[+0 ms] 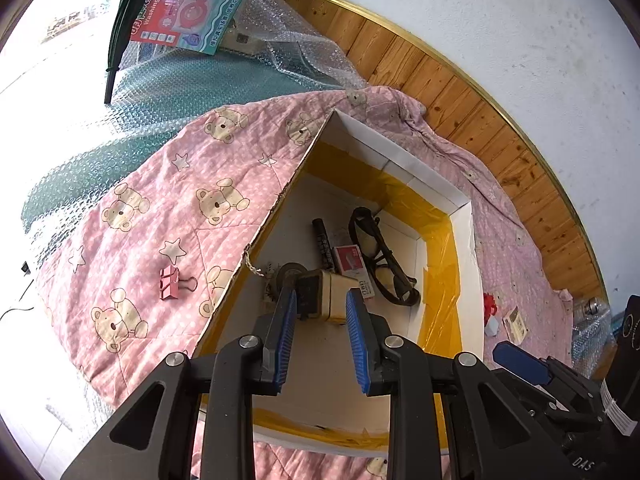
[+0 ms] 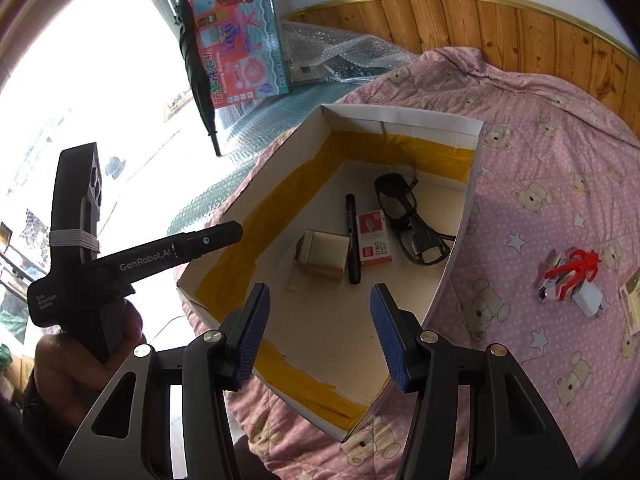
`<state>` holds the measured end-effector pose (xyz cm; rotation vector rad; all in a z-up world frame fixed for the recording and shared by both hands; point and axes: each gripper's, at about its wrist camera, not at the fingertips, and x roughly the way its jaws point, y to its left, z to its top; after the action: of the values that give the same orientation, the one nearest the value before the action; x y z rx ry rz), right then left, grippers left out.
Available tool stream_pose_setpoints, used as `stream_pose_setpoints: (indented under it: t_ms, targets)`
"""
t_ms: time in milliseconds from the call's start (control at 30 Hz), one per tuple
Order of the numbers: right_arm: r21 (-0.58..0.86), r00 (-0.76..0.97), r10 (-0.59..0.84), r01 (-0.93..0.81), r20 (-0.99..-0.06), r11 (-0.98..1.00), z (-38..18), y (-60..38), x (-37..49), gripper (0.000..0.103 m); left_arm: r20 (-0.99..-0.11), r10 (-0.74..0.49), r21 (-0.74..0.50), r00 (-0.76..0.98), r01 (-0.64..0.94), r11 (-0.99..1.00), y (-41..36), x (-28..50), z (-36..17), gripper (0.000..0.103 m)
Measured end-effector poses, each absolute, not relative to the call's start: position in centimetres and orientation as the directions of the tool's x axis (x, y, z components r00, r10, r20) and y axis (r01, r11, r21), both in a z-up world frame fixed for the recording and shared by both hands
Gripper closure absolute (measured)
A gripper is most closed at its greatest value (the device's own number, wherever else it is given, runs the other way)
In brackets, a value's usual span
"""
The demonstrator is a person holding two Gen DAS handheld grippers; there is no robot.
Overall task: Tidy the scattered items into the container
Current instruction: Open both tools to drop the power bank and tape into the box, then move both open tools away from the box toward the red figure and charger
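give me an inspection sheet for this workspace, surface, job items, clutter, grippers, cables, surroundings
Surface: pink bear-print quilt, rumpled.
Job's things: open cardboard box holds dark glasses, black marker, red staple box and a small beige block. Still out on the quilt: pink binder clip, red-and-white item, small card.
Clutter: toy washing machine carton, bubble wrap, folded black umbrella.
Grippers: left gripper open above the box; right gripper open, empty.
Cables: thin dark cord at the quilt's left edge.
Surroundings: wood panelling, white wall, bright window.
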<state>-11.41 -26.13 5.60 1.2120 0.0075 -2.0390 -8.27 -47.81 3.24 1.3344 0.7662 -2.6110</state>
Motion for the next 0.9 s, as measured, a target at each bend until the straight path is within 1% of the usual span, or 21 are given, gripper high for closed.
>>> stream_pose_setpoints:
  t_ms: [200, 900]
  targets:
    - [0.351, -0.265, -0.601, 0.611, -0.754, -0.71, 5.8, -26.0, -10.2, 0.047, -0.782, 0.152, -0.39, -0.604, 0.284, -0.876, -46.1, -8.0, 3.6, 0.076]
    - [0.39, -0.289, -0.646, 0.602, -0.707, -0.696, 7.5, -22.5, -7.6, 0.047, -0.77, 0.154, -0.349, -0.62, 0.206, -0.914, -41.2, -6.5, 6.7, 0.076]
